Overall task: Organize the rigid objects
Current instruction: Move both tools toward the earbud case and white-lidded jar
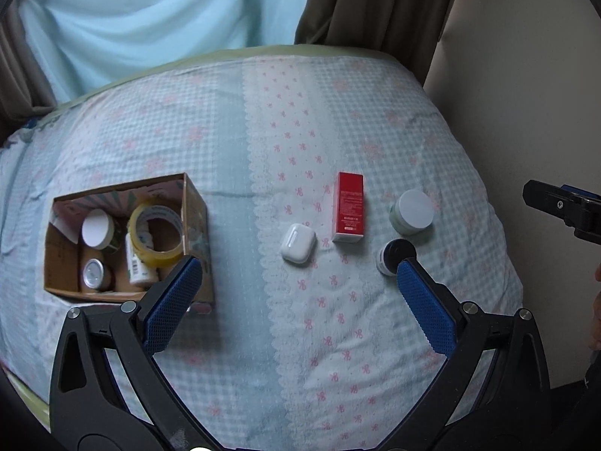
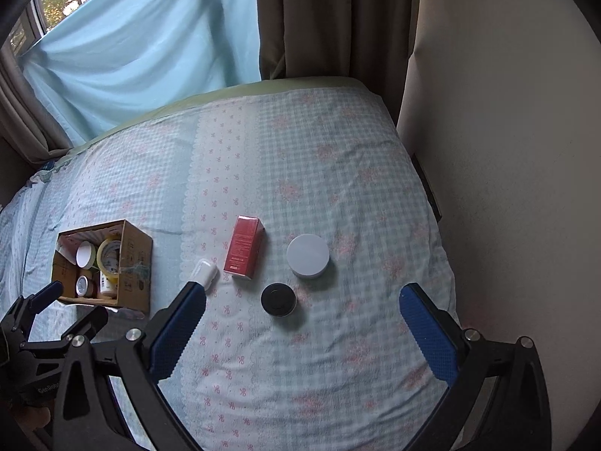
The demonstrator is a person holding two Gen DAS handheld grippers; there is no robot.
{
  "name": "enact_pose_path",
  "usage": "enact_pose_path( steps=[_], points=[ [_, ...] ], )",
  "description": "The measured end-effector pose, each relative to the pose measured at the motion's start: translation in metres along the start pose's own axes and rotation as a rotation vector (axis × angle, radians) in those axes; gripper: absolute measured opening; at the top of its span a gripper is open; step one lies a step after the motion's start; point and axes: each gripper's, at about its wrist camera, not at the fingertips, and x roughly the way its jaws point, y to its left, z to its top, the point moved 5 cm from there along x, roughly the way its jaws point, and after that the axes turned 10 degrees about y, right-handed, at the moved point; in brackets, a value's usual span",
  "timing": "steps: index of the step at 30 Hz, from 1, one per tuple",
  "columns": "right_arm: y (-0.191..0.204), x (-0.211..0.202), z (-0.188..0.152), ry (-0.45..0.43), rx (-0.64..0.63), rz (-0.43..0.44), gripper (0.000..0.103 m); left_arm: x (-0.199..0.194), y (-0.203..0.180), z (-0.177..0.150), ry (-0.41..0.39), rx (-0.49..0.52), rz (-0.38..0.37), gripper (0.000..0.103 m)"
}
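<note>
A: Cardboard box (image 1: 127, 240) sits on the left of the bed, on the checked bedsheet (image 1: 338, 338), top open. Contents seen from the left wrist: yellow tape roll (image 1: 156, 235) leaning against the right wall, white-lidded jar (image 1: 97, 230), silver-lidded jar (image 1: 92, 273), white bottle (image 1: 137, 267).

B: Loose items?

A: Four, right of the box and well apart from it. White earbud case (image 1: 298, 243); red carton (image 1: 349, 207) just beside it, lying flat; white-lidded round jar (image 1: 411, 212) further right; black-lidded jar (image 2: 278, 299) nearest the grippers. None touch.

B: Left gripper (image 1: 298, 274)?

A: Jaws spread wide, nothing between the blue pads (image 1: 172, 304). It hovers over the sheet; the earbud case falls between the fingertips in view. Whether it is above or level with it, cannot tell.

B: Right gripper (image 2: 302, 297)?

A: Jaws also wide apart, empty, above the sheet. Black-lidded jar lies between its fingers in view, untouched.
</note>
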Motion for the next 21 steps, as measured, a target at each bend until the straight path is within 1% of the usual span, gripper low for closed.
enact_pose_path(
  steps=[8, 13, 15, 19, 21],
  points=[
    [-0.003, 0.095, 0.016, 0.111, 0.01, -0.003, 0.103, 0.102, 0.001, 0.02, 0.111, 0.027, 0.013, 0.103],
    [-0.006, 0.149, 0.023, 0.163, 0.025, -0.011, 0.103, 0.162, 0.004, 0.023, 0.185, 0.048, 0.027, 0.102],
    [-0.006, 0.169, 0.025, 0.179, 0.025, -0.01, 0.103, 0.185, 0.004, 0.021, 0.22, 0.063, 0.03, 0.097],
    [-0.006, 0.205, 0.023, 0.227, 0.02, -0.013, 0.103, 0.221, 0.003, 0.015, 0.283, 0.108, 0.03, 0.092],
    [-0.005, 0.218, 0.021, 0.253, 0.012, -0.018, 0.1, 0.233, 0.001, 0.013, 0.308, 0.143, 0.04, 0.089]
  ],
)
